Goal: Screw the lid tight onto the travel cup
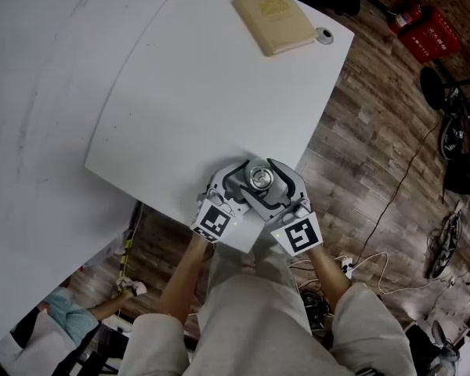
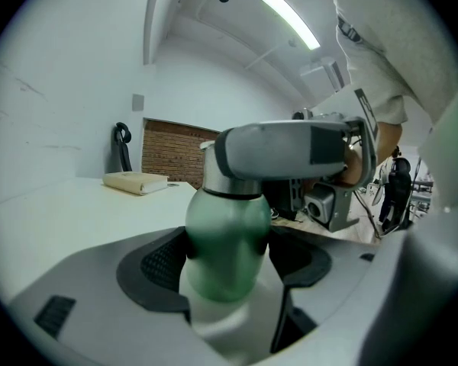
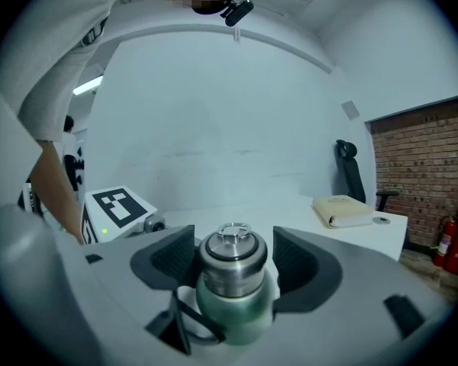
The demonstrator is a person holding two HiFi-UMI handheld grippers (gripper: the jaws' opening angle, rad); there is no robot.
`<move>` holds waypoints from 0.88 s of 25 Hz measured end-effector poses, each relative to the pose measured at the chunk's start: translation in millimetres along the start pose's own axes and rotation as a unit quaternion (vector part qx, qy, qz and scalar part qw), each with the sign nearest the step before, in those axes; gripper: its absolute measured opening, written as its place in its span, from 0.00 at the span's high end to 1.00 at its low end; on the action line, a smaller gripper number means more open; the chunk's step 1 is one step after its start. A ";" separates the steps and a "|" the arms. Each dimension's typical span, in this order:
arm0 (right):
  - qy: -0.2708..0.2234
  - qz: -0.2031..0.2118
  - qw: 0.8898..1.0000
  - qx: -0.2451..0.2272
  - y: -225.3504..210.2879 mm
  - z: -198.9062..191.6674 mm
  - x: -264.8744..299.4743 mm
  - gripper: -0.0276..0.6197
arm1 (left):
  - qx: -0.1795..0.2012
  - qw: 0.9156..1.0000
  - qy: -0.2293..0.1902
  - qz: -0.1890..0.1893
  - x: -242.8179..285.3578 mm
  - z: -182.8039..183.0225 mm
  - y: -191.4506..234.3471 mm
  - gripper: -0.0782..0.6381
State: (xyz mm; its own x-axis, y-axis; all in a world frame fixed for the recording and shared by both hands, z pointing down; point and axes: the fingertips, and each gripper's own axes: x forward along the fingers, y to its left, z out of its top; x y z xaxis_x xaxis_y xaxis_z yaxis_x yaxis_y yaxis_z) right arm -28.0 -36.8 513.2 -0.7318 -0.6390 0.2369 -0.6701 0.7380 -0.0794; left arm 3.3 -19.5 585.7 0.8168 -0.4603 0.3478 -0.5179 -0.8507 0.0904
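Observation:
The travel cup stands on the near corner of the white table [image 1: 180, 92]. Its green body [image 2: 227, 242] sits between the pads of my left gripper [image 2: 230, 261], which press on both sides. The steel lid [image 3: 230, 259] tops the cup, with a black strap loop [image 3: 185, 322] hanging beside the body. My right gripper [image 3: 233, 261] brackets the lid from above, and a thin gap shows between the lid and its right pad [image 3: 296, 259]. In the head view the lid [image 1: 260, 180] shows between the left gripper [image 1: 235, 186] and the right gripper [image 1: 272, 183].
A beige book [image 1: 274, 18] and a small round disc [image 1: 324, 35] lie at the table's far corner. The table edge runs just under the grippers, with wood floor, cables and a red case [image 1: 427, 34] to the right. An office chair [image 3: 351, 170] stands by the wall.

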 end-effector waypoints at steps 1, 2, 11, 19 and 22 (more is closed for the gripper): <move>0.002 0.017 1.000 -0.004 0.7 0.4 -0.1 0.49 | 0.000 1.000 0.000 0.000 0.0 0.0 0.1 0.43; 0.005 0.035 0.999 -0.011 1.3 0.5 -0.3 0.49 | 0.001 1.000 0.000 -0.001 0.1 0.0 0.2 0.43; 0.049 0.166 0.982 -0.076 8.7 -6.0 0.4 0.49 | 0.004 1.000 -0.001 -0.003 -0.4 0.7 0.1 0.43; 0.079 0.230 0.964 -0.107 13.3 -12.9 -1.9 0.55 | 0.010 1.000 0.003 -0.007 0.6 -0.7 0.2 0.43; 0.068 0.208 0.971 -0.098 12.6 -12.0 -1.5 0.56 | 0.006 1.000 0.004 -0.007 0.6 -0.5 -0.8 0.43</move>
State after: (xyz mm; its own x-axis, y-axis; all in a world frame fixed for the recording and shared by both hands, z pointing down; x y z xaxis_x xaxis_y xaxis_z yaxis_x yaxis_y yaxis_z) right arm -33.8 -24.0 523.5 -0.9022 -0.2522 0.3498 -0.2737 0.9617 -0.0125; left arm 4.0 -19.0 586.3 0.8220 -0.4467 0.3532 -0.5034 -0.8600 0.0837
